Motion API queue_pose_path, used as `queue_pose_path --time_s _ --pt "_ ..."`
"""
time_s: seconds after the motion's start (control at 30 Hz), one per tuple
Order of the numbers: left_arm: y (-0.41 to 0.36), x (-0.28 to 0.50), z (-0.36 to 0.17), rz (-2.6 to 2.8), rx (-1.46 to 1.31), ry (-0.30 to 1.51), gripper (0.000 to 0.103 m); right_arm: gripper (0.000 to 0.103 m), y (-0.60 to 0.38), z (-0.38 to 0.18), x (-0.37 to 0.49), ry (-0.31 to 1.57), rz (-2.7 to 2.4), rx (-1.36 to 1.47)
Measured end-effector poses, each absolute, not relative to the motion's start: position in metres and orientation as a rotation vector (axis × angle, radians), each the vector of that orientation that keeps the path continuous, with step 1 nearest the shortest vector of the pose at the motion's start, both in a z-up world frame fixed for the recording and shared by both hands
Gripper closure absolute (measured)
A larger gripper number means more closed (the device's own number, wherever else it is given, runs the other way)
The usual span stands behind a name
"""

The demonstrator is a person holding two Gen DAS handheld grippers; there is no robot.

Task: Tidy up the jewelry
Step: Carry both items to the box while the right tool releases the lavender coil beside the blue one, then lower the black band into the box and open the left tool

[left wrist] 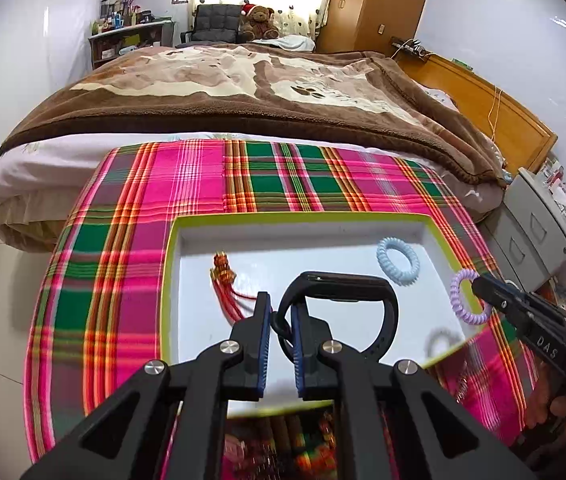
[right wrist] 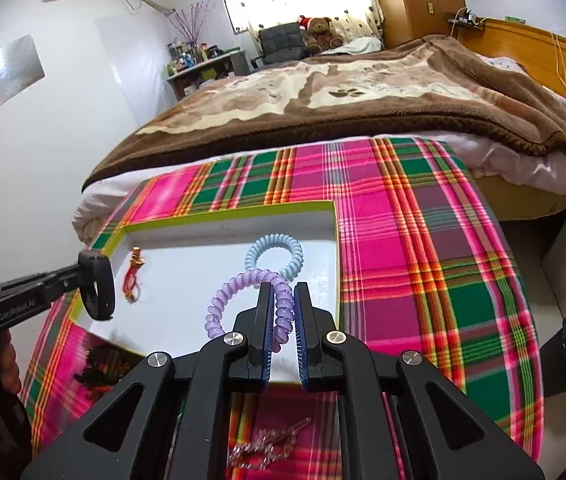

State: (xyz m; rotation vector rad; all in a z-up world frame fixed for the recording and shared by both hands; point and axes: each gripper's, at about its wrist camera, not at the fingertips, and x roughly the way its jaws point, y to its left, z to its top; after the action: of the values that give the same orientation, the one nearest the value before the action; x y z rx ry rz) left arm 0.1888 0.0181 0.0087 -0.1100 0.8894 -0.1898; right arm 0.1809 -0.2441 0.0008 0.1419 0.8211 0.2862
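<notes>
Both tongs carry jewelry over the tray.

Left tongs (left wrist: 281, 308) pinch a black watch (left wrist: 339, 300), its band looped upright, face level and crosswise; right tongs (right wrist: 283, 300) pinch a purple coil (right wrist: 243, 304), its ring hanging edge-on above the white tray (right wrist: 187, 320). Beyond lie a red tassel (left wrist: 225, 280), left, and a blue coil (right wrist: 273, 256), far right corner. The tray sits on plaid cloth (right wrist: 423, 260), with the bed (left wrist: 243, 80) behind.

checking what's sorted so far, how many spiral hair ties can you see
2. A light blue spiral hair tie lies inside the white tray near its far right corner. A purple spiral hair tie is clamped in the right gripper above the tray. Others may be hidden under the grippers.
</notes>
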Motion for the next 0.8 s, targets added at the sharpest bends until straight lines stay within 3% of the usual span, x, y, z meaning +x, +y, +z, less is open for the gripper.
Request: queue_pose_path --time_s 0.8 --pt "0.015 0.256 -0.031 -0.157 -0.128 1.001 0.092 0.093 -0.22 -0.028 0.209 0.889 0.219 -0.056"
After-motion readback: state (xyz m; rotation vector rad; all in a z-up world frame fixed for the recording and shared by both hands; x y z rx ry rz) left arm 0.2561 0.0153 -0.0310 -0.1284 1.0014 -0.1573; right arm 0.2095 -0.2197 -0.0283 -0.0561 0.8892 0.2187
